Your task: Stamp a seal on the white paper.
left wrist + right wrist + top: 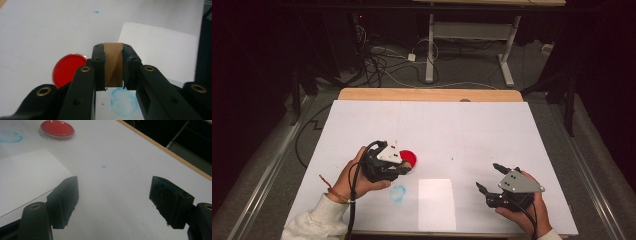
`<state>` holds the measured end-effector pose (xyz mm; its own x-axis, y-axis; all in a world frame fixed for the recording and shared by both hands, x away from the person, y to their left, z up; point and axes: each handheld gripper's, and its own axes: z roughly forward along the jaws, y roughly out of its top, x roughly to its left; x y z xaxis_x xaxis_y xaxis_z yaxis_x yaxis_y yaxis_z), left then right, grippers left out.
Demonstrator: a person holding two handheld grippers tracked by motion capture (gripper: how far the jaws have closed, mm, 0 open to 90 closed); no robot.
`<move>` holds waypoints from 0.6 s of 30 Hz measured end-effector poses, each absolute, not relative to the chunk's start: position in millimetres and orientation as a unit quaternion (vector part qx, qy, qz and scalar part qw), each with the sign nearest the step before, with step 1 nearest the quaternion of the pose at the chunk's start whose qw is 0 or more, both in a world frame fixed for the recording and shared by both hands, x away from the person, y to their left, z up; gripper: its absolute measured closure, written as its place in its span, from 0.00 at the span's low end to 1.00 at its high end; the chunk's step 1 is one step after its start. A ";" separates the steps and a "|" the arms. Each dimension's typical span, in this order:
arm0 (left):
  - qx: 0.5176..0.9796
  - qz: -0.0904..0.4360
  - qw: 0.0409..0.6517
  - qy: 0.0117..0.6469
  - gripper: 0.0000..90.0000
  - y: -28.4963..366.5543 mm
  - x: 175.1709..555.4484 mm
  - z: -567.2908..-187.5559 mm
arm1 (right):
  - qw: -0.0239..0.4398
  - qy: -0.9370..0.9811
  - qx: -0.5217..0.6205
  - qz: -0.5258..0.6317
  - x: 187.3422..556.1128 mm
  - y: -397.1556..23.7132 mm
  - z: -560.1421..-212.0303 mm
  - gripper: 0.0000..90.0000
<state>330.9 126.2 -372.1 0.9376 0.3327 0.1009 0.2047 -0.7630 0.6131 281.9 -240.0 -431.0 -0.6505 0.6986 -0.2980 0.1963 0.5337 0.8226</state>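
Dark room, cables on the floor beyond, white-covered table (362, 120) with a wooden edge at the far side.

High view: left gripper (404, 167) held just above the white cover, over the near rim of a red ink pad (410, 158). Faint blue ring stain (398, 193) just nearer the person, and a white paper sheet (436, 203) lying flat beside it. Right gripper (490, 177) well apart on the right, hand resting low, jaws spread with nothing between.

Left gripper view: jaws clenched on a small wooden stamp block (113, 63), upright between the pads, gripped on its two flat sides. Red ink pad (68, 69) off to the left, blue ring stain (124, 101) just below the jaws, white paper sheet (160, 53) beyond to the right. Probably light and rigid, plain wood, unlikely to crush; smooth faces could slip or twist under a loose hold. Best taken across the flat sides, mid-height, as now, leaving the lower face free for pressing.

Right gripper view: own jaws released, wide apart, bare table between. White paper sheet (27, 177) at left, red ink pad (57, 129) at top, small blue speck (103, 166) on the cover.
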 end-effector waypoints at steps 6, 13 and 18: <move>0.942 0.093 0.298 0.121 0.82 110.6 324.3 -376.5 | 0.317 0.817 0.273 0.397 281.4 -240.7 -430.8 0.27; 0.952 0.074 0.283 0.088 0.82 89.5 314.7 -385.4 | 0.314 0.820 0.270 0.395 280.7 -239.3 -431.4 0.27; 0.955 0.056 0.281 0.072 0.82 78.0 311.0 -392.1 | 0.314 0.820 0.271 0.394 280.7 -239.6 -432.0 0.27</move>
